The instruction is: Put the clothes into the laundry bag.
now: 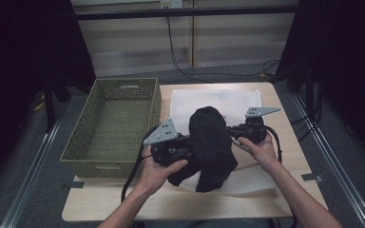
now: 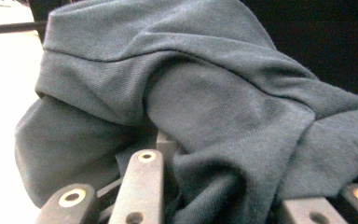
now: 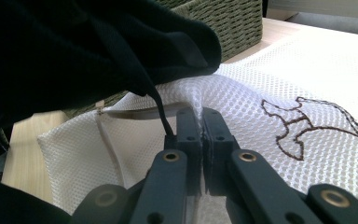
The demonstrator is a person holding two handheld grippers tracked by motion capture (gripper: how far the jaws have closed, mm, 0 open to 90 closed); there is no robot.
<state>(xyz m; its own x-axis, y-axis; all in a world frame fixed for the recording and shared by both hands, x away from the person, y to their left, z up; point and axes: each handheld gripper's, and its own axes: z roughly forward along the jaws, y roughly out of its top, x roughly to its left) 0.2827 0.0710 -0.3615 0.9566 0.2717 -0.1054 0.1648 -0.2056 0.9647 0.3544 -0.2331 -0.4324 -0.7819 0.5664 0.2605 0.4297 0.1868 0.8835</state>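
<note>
Spreading across the pale wooden bench [image 1: 180, 206], the scene ran from a large olive woven rectangular basket [image 1: 114, 126] on the left to a white mesh laundry bag [image 1: 218, 102] lying flat beside it, stitched with a dark outline motif [image 3: 314, 123].

Over the bag hung the dark, soft knit garment [image 1: 211, 147], bunched in a hump between the two hands, its lower end trailing onto the mesh near the bench's front edge. The garment [image 2: 200, 107] was draped thickly over the left tongs [image 1: 183, 151], burying the jaws; they seemed to have cloth gathered between them, not fully closed, though the pads themselves were hidden.

The right tongs [image 3: 200, 130] were clamped tight on a raised fold of the white mesh at the bag's edge, with a thin dark cord [image 3: 161, 109] from the garment dangling just beside the left jaw.

Judging by this, the step in hand was stuffing the garment into the laundry bag: the right side held the mouth lifted while the left brought the cloth down. The next move likely called for steering the bunched cloth under the pinched edge and into the opening, keeping the mesh lifted and not snagging the cord.
</note>
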